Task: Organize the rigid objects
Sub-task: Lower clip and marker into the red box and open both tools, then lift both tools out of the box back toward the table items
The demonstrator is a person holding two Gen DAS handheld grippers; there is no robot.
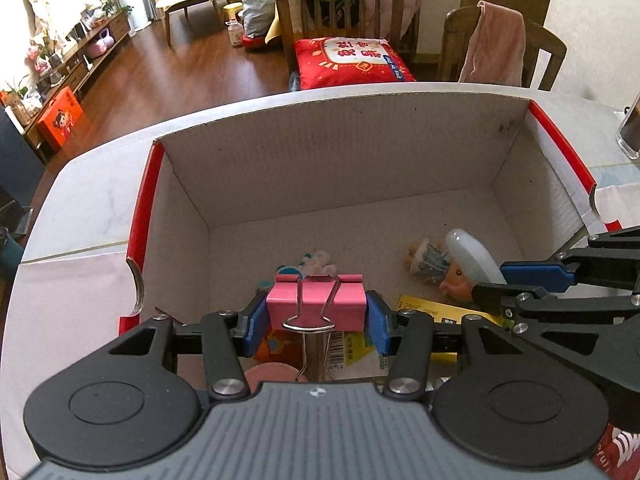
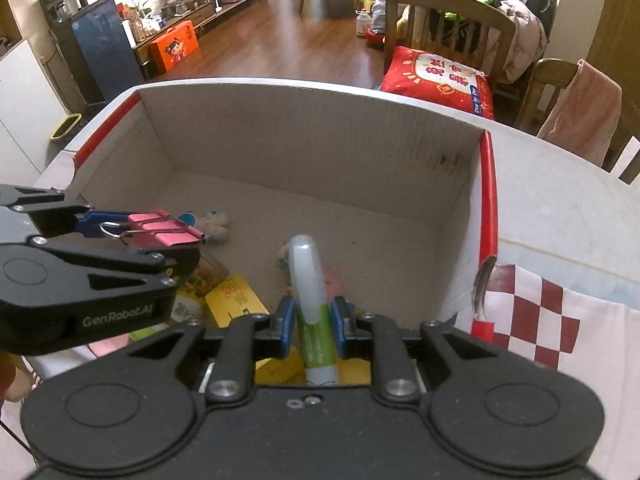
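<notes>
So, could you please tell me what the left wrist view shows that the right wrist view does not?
Only the left wrist view shows the barcoded packet beneath the left tongs and the doll's orange face. Only the right wrist view shows the green label of the tube between the right tongs, and the checked cloth. Both show the cardboard box, the pink binder clip, the plush toy and the yellow packet.

Black linkage arms, blue finger pads (image 1: 378, 326), silver pivot screws (image 2: 400, 387), ribbed grey housing (image 1: 320, 432); white "GenRobot.AI" lettering (image 2: 117, 313).
</notes>
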